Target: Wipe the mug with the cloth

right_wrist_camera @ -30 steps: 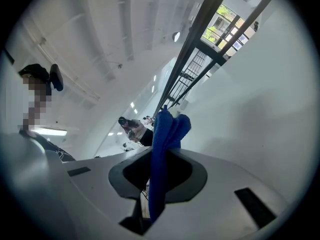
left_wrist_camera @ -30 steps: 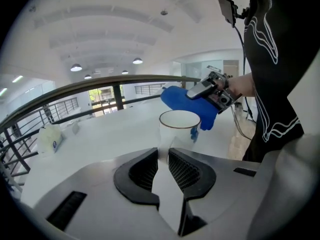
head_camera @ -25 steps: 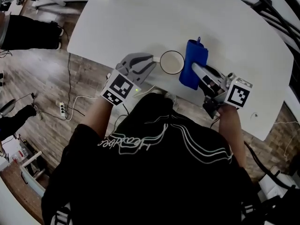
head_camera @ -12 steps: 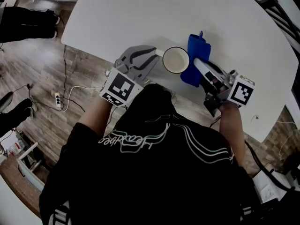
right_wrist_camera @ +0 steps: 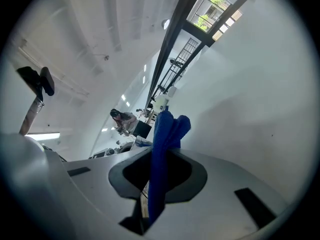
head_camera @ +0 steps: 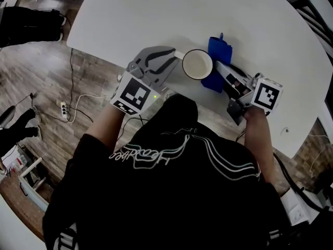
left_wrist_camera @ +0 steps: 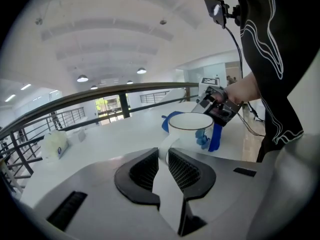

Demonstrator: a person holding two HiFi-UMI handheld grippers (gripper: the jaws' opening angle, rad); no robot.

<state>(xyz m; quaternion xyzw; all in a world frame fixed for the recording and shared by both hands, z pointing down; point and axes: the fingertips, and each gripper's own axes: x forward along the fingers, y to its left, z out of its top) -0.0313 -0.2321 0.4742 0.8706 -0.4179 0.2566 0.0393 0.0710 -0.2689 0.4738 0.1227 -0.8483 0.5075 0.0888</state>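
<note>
Counted out, the scene holds one white table (head_camera: 156, 14), two grippers, one cloth and one mug.

Starting with the largest, the table fills the upper half of the head view. Its near edge runs just in front of the person's black top (head_camera: 171, 191).

Next come the left gripper (head_camera: 170, 60) and the right gripper (head_camera: 221, 71), each carrying one marker cube, the left cube (head_camera: 134, 94) and the right cube (head_camera: 266, 94).

The cloth (head_camera: 219, 50) is deep blue and bunched into a thick fold. In the right gripper view it stands straight up between the jaws, which are closed narrow on it so that they pinch its lower part.

The mug (head_camera: 196, 64) is the smallest. It is white inside and out, round-mouthed and upright, with one white loop handle (left_wrist_camera: 167, 146).

The mug sits over the table's near part, between the two grippers. The left gripper's ribbed jaws stand half closed and clamp the handle from both sides, so the mug's body lies just beyond their tips. The cloth lies against the mug's side away from the handle, with the right gripper just behind it. No view shows whether the mug's base rests on the table.
</note>
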